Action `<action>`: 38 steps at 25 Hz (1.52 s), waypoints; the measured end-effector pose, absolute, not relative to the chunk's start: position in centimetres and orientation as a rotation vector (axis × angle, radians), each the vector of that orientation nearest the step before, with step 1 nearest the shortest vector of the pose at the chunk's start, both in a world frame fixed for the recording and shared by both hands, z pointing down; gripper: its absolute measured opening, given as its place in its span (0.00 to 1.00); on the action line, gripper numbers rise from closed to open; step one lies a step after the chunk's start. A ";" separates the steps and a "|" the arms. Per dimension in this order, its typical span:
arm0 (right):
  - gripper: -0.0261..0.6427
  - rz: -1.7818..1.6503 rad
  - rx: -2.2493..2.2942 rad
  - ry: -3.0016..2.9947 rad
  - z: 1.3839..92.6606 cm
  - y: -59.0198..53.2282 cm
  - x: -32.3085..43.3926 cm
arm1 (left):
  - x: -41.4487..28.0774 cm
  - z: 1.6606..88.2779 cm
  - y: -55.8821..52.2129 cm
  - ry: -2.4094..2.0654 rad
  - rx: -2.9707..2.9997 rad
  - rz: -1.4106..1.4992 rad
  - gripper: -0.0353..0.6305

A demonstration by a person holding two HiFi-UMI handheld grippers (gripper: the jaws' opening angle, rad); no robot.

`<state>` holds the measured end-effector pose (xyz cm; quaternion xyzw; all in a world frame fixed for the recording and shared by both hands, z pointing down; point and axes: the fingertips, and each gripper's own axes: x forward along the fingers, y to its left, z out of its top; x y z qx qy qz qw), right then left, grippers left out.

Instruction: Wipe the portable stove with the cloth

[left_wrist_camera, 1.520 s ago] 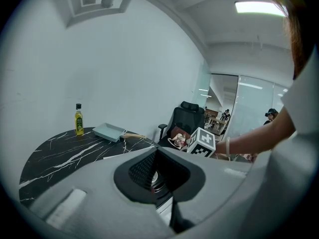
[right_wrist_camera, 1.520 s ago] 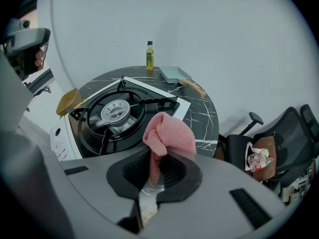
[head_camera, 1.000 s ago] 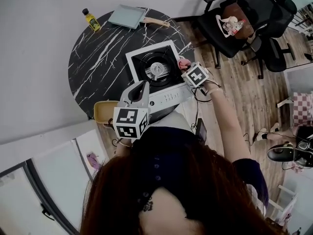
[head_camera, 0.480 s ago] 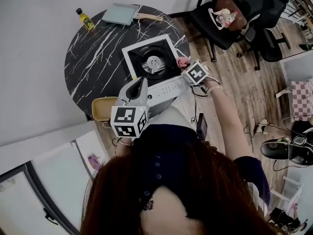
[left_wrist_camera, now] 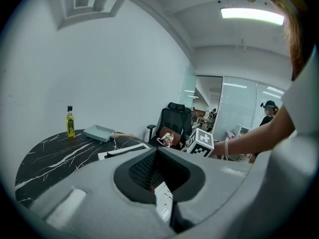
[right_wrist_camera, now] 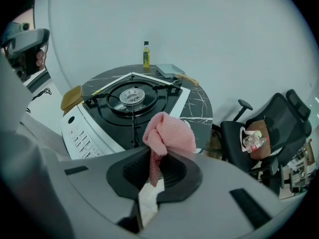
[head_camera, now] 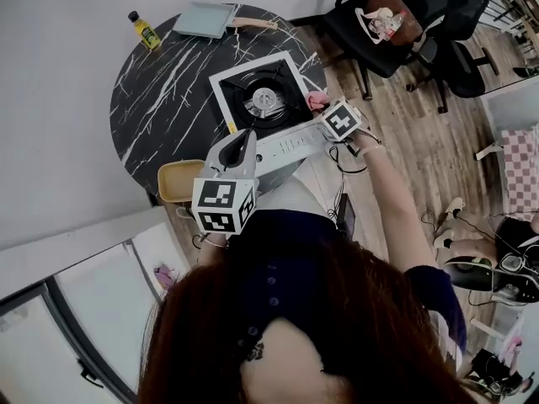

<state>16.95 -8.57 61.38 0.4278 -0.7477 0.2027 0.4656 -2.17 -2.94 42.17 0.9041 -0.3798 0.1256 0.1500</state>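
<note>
Soft pink knitted cloth point(right_wrist_camera: 169, 133), bunched, clenched in our right tool point(right_wrist_camera: 152, 176) at the right edge of the white portable gas stove point(head_camera: 288, 146). We judge it light, limp, best pinched mid-bunch. Our left tool point(left_wrist_camera: 160, 193): clenched, empty.

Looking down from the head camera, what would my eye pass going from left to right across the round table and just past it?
yellow bottle → pale blue pan → portable stove → pink cloth at the stove's right edge → black office chair on the floor beyond the table
</note>
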 end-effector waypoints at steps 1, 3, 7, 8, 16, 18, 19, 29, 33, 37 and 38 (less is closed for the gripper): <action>0.09 0.512 1.064 -1.835 61.5 -8.4 17.0 | -2.2 42.2 -2.9 -1.088 2.599 0.361 0.07; 0.09 0.530 1.081 -1.838 61.5 -8.1 17.0 | -2.4 42.3 -2.8 -1.082 2.602 0.363 0.07; 0.09 0.536 1.093 -1.833 61.4 -7.6 17.0 | -2.7 42.4 -2.5 -1.074 2.604 0.369 0.07; 0.09 0.537 1.097 -1.830 61.4 -7.5 17.0 | -2.9 42.4 -2.5 -1.073 2.605 0.370 0.07; 0.09 0.539 1.148 -1.823 61.1 -6.0 16.8 | -3.3 42.6 -1.7 -1.054 2.600 0.373 0.07; 0.09 0.535 1.158 -1.821 61.0 -5.8 16.6 | -3.3 42.7 -1.5 -1.044 2.605 0.374 0.07; 0.09 0.535 1.160 -1.817 61.1 -5.6 16.6 | -3.3 42.8 -1.3 -1.037 2.608 0.375 0.07; 0.09 0.537 1.218 -1.805 61.3 -3.8 16.5 | -3.6 43.1 -0.1 -1.005 2.620 0.382 0.07; 0.09 0.543 1.244 -1.805 61.5 -2.5 16.4 | -3.5 43.2 0.0 -0.999 2.624 0.383 0.07; 0.09 0.528 1.264 -1.820 61.0 -1.9 16.5 | -2.7 42.8 -0.2 -0.983 2.634 0.377 0.07; 0.09 0.537 1.268 -1.819 61.1 -1.7 16.6 | -2.4 42.8 -0.1 -0.980 2.636 0.376 0.07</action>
